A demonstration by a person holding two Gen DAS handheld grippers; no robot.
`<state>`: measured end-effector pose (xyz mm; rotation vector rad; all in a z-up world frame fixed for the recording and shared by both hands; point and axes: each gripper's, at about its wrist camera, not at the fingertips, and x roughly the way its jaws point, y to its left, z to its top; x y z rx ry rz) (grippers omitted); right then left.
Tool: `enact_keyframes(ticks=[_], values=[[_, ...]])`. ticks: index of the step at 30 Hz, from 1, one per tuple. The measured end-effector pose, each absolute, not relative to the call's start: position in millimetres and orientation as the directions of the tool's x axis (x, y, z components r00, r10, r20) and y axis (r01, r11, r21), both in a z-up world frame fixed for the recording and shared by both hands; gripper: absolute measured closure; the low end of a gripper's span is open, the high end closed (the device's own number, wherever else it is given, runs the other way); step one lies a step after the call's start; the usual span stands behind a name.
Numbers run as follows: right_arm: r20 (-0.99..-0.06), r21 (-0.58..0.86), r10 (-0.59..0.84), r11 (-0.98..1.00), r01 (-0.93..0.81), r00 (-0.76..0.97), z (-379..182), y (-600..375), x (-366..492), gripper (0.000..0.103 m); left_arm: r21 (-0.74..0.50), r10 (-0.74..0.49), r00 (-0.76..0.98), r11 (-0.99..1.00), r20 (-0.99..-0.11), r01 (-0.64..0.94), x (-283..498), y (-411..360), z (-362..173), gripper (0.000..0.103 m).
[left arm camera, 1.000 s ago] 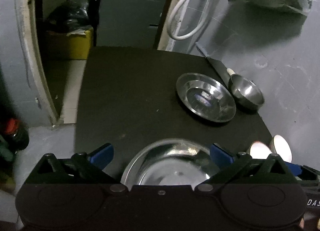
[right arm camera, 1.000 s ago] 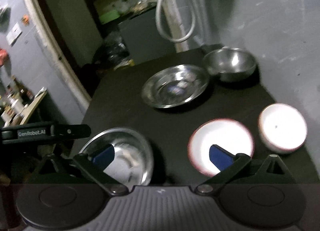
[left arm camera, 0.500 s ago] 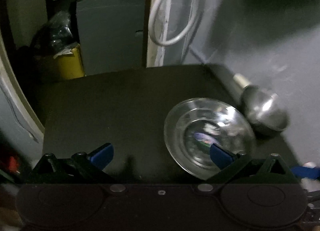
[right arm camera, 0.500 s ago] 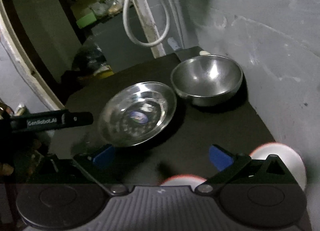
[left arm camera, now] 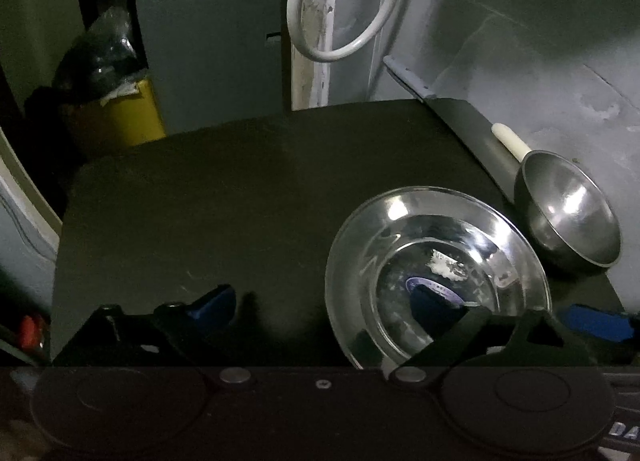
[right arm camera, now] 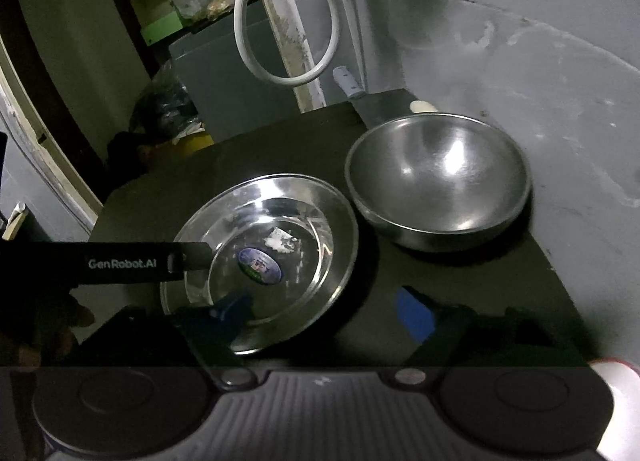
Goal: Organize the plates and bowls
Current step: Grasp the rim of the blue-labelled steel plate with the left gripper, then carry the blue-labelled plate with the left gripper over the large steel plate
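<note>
A shallow steel plate (left arm camera: 436, 261) with a blue sticker lies on the black table (left arm camera: 240, 201), and a deep steel bowl (left arm camera: 568, 217) stands just right of it. My left gripper (left arm camera: 320, 303) straddles the plate's left rim, its right finger over the dish, jaws closing but not pressing. In the right wrist view the same plate (right arm camera: 280, 229) and bowl (right arm camera: 440, 177) show. My right gripper (right arm camera: 324, 309) straddles the plate's near right rim, left finger over the dish, jaws closing, no pad touching. The left gripper's black body (right arm camera: 120, 261) reaches the plate from the left.
A white dish (right arm camera: 616, 401) peeks in at the lower right. A cream-handled tool (left arm camera: 512, 141) lies behind the bowl by the grey wall. A white hose loop (left arm camera: 340, 49) hangs beyond the table; a yellow bin (left arm camera: 124, 117) and grey cabinet stand past its far edge.
Both grippers moved forward, away from the near steel dish and white dishes, up to the far steel plate. Both pairs of jaws have narrowed around the plate's rim.
</note>
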<state>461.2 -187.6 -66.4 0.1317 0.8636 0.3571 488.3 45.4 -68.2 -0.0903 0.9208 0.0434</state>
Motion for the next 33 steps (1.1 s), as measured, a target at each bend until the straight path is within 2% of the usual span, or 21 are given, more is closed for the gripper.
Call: enact_keyframes(ticks=[3,6,8,10,11,21,33], values=[[-0.721,0.261,0.363,0.931,-0.254,0.591,-69,-185,464,0.037,-0.101,-0.033,0.599,0.992,-0.8,-0.08,488,46,-70,0.025],[-0.724,0.269,0.361,0.932,-0.242,0.588,-71,-185,467,0.054,-0.122,-0.055,0.601,0.99,-0.798,-0.071,486,45,-69,0.039],[-0.725,0.274,0.362,0.932,-0.237,0.585,-72,-186,468,0.071,-0.133,-0.071,0.597,0.989,-0.799,-0.06,486,43,-70,0.058],[-0.724,0.271,0.354,0.935,-0.229,0.592,-72,-187,468,0.077,-0.143,-0.082,0.58,0.988,-0.811,-0.06,487,43,-73,0.071],[-0.723,0.265,0.35,0.937,-0.228,0.596,-72,-187,468,0.078,-0.147,-0.085,0.574,0.987,-0.814,-0.061,487,43,-74,0.074],[-0.721,0.317,0.392,0.92,-0.231,0.572,-73,-195,468,0.082,-0.163,-0.089,0.576,0.983,-0.812,-0.078,467,49,-69,0.079],[-0.658,0.309,0.465,0.884,-0.351,0.593,-45,-188,422,0.082,-0.149,-0.064,0.645,0.986,-0.761,-0.077,406,61,-36,0.079]])
